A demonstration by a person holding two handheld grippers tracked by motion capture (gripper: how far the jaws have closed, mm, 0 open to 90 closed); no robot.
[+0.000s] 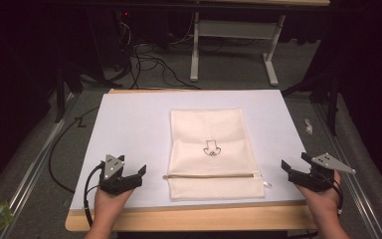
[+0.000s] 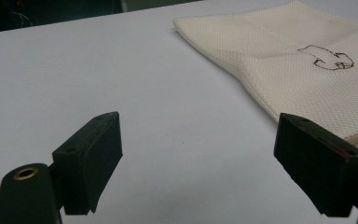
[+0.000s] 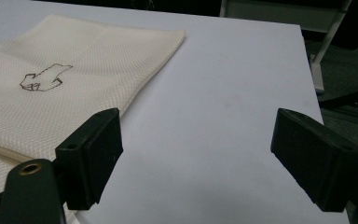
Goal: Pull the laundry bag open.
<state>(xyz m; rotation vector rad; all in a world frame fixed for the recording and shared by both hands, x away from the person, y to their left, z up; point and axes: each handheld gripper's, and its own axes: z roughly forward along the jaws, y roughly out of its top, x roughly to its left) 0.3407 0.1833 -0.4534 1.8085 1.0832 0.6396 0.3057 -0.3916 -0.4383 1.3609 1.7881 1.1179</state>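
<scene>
- The table [image 1: 129, 119], under a white sheet, carries a single item; its wooden near edge sits just in front of the person's hands. A hard pull on that item could drag the sheet along, since nothing visible pins it down.
- A cream fabric zipper pouch [image 1: 211, 152] lies flat at the middle of the sheet, between the two grippers and apart from both. A small line drawing [image 1: 212, 147] is printed near its centre. The cloth looks thin and limp — a pinch taken from one side only would likely lift a single layer and let the rest sag or fold.
- The left gripper [image 1: 134, 175] rests near the pouch's lower left corner, jaws spread wide with nothing between them. In the left gripper view the pouch's edge sits right by one jaw, so closing here could catch the hem by accident.
- The right gripper [image 1: 293, 170] sits off the pouch's right side, jaws likewise apart and empty — it points across bare sheet, so closing now would grab nothing.
- The zipper [image 1: 210, 176] runs across the lower part of the pouch; its pull tab [image 1: 267, 184] at the right end is tiny and could easily slip from blunt jaws.
</scene>
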